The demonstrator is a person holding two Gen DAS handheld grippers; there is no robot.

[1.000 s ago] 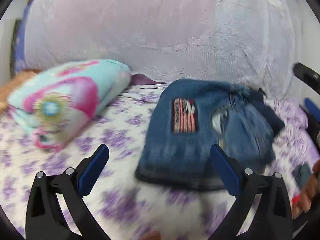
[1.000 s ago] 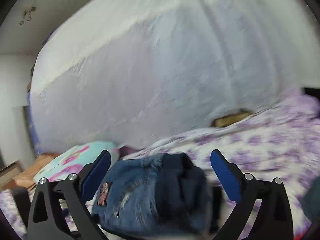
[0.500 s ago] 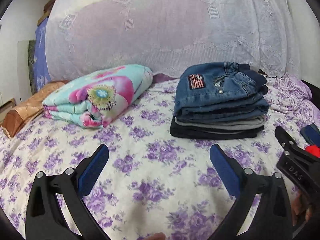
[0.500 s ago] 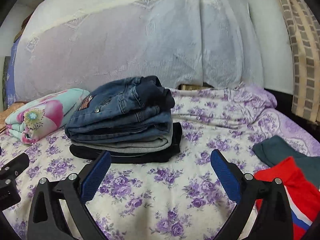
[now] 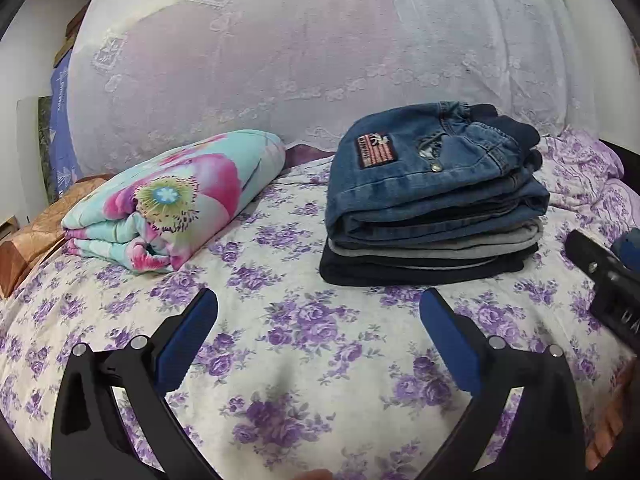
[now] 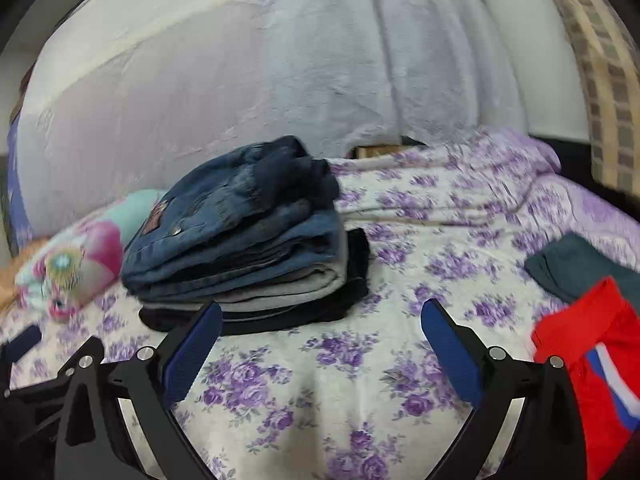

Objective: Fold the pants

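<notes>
A stack of folded pants (image 5: 432, 200) lies on the bed, blue jeans with a flag patch on top, grey and black pairs beneath. The same stack (image 6: 248, 240) shows left of centre in the right wrist view. My left gripper (image 5: 318, 326) hangs open over the bare sheet in front of the stack, holding nothing. My right gripper (image 6: 320, 336) is open too, empty, just right of and in front of the stack. Red pants with a white-blue stripe (image 6: 588, 360) and a dark teal garment (image 6: 580, 264) lie unfolded at the right.
A folded floral blanket (image 5: 172, 200) rests left of the stack. The purple-flowered bedsheet (image 5: 304, 344) covers the bed. A lace-covered pile of bedding (image 5: 300, 52) rises behind. A brown cushion (image 5: 36, 228) sits at far left; a checked curtain (image 6: 600, 80) hangs at right.
Both grippers have drawn back from the stack of pants, which now lies farther away. The left view has steadied; the right gripper is shifting right, showing more of the red pants.
</notes>
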